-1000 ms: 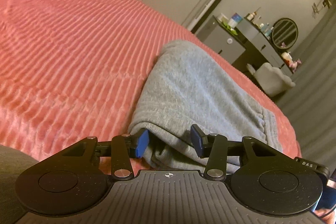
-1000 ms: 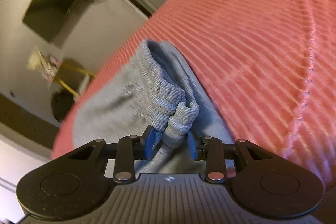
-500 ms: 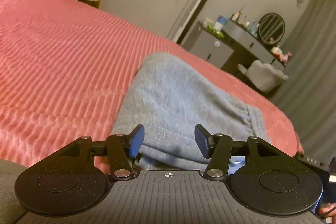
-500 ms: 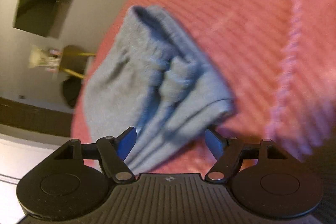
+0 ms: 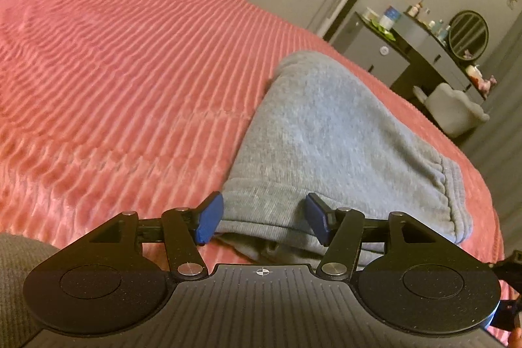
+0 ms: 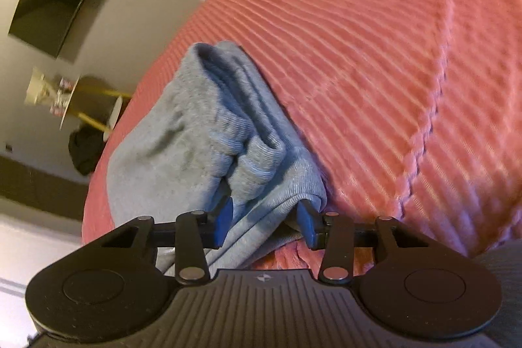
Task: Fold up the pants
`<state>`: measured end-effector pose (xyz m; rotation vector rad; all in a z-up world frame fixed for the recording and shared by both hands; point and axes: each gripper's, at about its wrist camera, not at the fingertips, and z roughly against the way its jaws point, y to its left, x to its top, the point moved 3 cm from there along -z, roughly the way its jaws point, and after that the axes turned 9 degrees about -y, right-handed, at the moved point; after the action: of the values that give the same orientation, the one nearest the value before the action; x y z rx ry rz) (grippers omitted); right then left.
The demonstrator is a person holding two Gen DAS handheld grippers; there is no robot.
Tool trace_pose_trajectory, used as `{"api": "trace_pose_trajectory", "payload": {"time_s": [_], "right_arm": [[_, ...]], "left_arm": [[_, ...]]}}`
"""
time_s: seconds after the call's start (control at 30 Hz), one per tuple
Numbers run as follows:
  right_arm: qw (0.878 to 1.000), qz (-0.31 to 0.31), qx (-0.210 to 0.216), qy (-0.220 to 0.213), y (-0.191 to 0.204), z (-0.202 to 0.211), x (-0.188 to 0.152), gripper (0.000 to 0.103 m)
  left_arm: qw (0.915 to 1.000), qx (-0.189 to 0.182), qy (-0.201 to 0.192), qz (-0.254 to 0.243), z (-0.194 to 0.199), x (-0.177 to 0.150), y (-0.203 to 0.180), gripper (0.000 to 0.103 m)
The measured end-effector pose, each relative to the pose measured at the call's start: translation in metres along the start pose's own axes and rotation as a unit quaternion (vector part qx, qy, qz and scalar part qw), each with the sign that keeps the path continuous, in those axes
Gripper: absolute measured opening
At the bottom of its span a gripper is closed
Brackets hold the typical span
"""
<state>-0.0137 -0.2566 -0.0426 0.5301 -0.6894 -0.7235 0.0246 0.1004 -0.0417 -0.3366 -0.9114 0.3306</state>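
Grey knit: the pants (image 5: 326, 132) lie as a thick folded bundle on the ribbed coral bedspread (image 5: 130, 70), near the bed's right edge in the left wrist view, ribbed cuffs and hems stacked at the near end.
Task state: judging by the stacked layers, the folding looks close to done; what remains is squaring the near edge or one last fold.
Left gripper (image 5: 262, 219): jaws opening, blue pads spread either side of the bundle's near left corner; the cloth sits between them, and I see no pinch.
Right gripper (image 6: 264, 224): jaws closing over the near right corner, the layered hem between the pads; the left pad touches cloth, but a firm pinch is not yet plain.
Doing it well: take all layers of each corner together, not just the top one, or the stack will shear and the cuffs will slip out.
Doing it well, second: keep both corners level and move them together, so the fold line stays straight.
Risk: the soft bedspread may ruck up and get caught under a lower pad.
Pose: both tools point down at a slant toward the near edge, side by side; the right wrist view is rolled, so the bed runs diagonally.
Backdrop: a dresser (image 5: 401, 54) with a round mirror (image 5: 468, 35) stands far right.
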Motion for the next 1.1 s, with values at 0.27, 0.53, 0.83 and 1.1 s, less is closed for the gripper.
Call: {"api": "trace_pose_trajectory", "payload": {"time_s": [0.27,0.53,0.83,1.1], "right_arm": [[0.997,0.071,0.031,-0.020,0.009,0.005,0.031,0.083],[0.993,0.084,0.065,0.045,0.011,-0.073,0.055,0.086],[0.984,0.043,0.138,0.108,0.003,-0.113,0.076,0.087],[0.977,0.091,0.140,0.132,0.028,-0.144,0.083,0.071]], "left_arm": [[0.9994,-0.017,0.014,0.028,-0.006,0.005,0.008,0.067],[0.9990,-0.038,0.024,0.001,-0.022,0.025,0.007,0.066],[0.9842,-0.111,0.138,-0.001,-0.097,0.054,0.007,0.070],[0.9753,-0.147,0.160,-0.040,-0.142,0.058,-0.007,0.068]]}}
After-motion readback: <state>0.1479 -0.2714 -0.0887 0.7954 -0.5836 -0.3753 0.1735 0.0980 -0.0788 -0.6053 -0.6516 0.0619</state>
